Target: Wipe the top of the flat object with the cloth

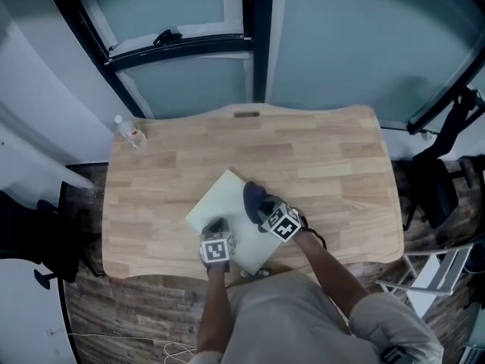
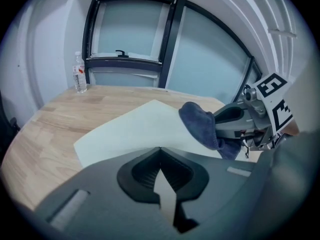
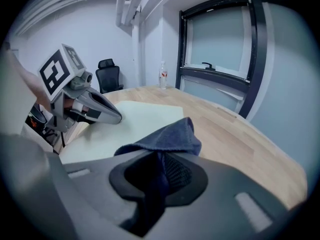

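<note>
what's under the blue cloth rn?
The white board, lying on the wooden table. The cloth, clamped in the right gripper, covers the board patch beneath it.

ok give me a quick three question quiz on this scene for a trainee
1. True or false: the cloth lies loose on the table.
2. Where does the bottle stand? A, at the table's far left corner; B, on the board; C, on the floor.
3. Fill in: the left gripper rests on the ____.
Key: 1 false, the right gripper grips it; 2 A; 3 board.
</note>
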Available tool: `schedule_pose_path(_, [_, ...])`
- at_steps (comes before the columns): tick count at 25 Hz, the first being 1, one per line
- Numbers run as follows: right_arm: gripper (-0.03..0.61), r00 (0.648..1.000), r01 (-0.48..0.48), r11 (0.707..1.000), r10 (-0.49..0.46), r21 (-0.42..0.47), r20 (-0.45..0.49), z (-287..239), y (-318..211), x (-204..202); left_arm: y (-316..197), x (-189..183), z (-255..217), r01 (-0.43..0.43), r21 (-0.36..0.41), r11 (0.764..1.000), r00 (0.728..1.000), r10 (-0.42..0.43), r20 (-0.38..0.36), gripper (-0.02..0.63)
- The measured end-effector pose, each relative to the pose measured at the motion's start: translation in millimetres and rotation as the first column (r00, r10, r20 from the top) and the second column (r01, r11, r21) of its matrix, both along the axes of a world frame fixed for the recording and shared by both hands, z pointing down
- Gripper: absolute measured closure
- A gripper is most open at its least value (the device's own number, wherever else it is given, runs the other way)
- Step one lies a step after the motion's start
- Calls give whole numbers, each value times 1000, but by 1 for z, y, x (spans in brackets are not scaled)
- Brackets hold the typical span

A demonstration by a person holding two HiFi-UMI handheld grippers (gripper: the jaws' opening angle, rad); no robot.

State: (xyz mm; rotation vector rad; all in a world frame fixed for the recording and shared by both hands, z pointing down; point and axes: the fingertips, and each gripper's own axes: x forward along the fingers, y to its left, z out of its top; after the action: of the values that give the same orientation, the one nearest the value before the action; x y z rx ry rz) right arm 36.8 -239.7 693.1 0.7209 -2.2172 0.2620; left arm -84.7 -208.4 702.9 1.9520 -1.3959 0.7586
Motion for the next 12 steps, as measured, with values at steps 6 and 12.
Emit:
schedule_pose_path(6, [532, 1000, -25, 1000, 25, -3, 5, 1, 26, 27, -1, -1, 0, -3, 26, 1000, 999, 1, 50, 606])
schedule_pose_path(12, [532, 999, -51, 999, 51, -8, 11, 2, 52, 56, -2, 0, 0, -1, 23, 1000, 999, 0, 51, 606])
